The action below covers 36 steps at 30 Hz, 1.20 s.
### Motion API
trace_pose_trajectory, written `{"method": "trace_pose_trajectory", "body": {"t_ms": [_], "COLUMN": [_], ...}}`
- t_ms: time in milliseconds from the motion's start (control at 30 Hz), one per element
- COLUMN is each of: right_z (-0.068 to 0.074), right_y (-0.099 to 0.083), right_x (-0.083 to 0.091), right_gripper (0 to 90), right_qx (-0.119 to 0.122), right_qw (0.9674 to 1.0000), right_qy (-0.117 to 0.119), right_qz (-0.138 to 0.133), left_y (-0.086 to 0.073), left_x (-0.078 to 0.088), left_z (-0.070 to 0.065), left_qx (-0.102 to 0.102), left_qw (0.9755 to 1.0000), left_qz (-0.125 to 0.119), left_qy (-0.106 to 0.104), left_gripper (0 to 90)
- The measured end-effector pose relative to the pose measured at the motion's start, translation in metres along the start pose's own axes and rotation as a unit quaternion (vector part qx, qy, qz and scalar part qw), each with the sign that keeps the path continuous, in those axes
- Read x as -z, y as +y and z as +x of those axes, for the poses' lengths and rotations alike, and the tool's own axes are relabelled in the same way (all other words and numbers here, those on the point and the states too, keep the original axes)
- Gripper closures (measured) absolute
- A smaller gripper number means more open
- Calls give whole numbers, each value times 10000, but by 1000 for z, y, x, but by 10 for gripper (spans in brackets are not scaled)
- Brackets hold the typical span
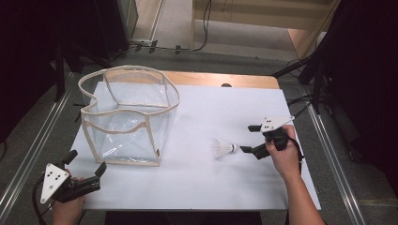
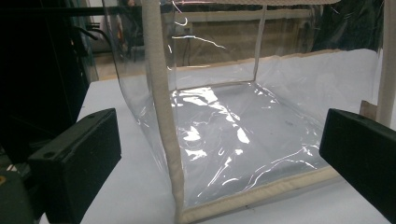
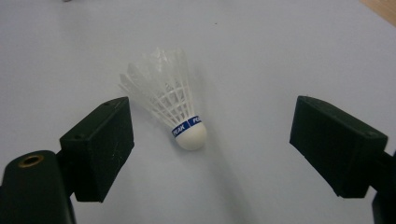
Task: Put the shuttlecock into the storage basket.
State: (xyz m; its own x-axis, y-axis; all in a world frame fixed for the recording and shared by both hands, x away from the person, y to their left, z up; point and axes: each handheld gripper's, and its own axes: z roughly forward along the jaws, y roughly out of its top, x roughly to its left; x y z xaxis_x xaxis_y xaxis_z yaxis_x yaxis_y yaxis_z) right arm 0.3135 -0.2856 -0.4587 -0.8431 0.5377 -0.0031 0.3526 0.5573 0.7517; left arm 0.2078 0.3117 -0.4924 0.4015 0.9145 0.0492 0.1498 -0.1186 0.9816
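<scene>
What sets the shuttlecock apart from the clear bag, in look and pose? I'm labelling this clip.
The shuttlecock is small, white and feathered, while the clear bag is large, see-through plastic with beige trim. The shuttlecock lies on its side; the clear bag stands upright with its top open. The shuttlecock sits before the open right tool; the clear bag faces the open left tool. Both rest on the white table.
</scene>
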Motion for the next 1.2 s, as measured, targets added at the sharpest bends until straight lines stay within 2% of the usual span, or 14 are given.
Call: {"method": "trace_pose_trajectory", "body": {"t_ms": [200,233,333,367,400,500,567,767,833,967,1067,1100,1200], "right_z": [-3,-3,-4,-4,-4,-2,-3,-3,-3,-3,-4,-4,-2], "right_y": [2,3,5,5,5,7,7,7,7,6,5,5,5], "right_x": [-4,-6,-9,-11,-11,-17,-19,-26,-32,-36,-40,-43,-50], "right_gripper": [131,152,195,213,213,278,303,359,406,419,445,485,493], "right_qx": [62,133,169,200,200,317,364,451,513,541,539,595,599], "right_qw": [9997,9994,9992,9990,9990,9972,9961,9942,9927,9915,9907,9897,9886], "right_qy": [42,74,118,284,284,358,428,493,523,560,561,540,570], "right_qz": [212,302,329,287,287,582,686,840,961,1039,1115,1183,1261], "left_y": [0,0,0,0,0,0,0,0,0,0,0,0,0], "left_x": [0,0,0,0,0,0,0,0,0,0,1,1,1], "left_z": [0,0,0,0,1,1,1,1,1,1,1,1,2], "left_qx": [3,5,3,10,15,47,46,41,28,38,44,49,72], "left_qw": [10000,10000,10000,10000,10000,10000,10000,10000,10000,10000,10000,10000,10000], "left_qz": [-4,-4,-3,-6,-9,-25,-20,-19,-19,-25,-29,-28,-37], "left_qy": [0,0,2,0,-4,-9,-2,1,1,-6,-22,-38,-44], "left_gripper": [0,0,0,0,0,0,0,0,0,0,0,0,0]}}
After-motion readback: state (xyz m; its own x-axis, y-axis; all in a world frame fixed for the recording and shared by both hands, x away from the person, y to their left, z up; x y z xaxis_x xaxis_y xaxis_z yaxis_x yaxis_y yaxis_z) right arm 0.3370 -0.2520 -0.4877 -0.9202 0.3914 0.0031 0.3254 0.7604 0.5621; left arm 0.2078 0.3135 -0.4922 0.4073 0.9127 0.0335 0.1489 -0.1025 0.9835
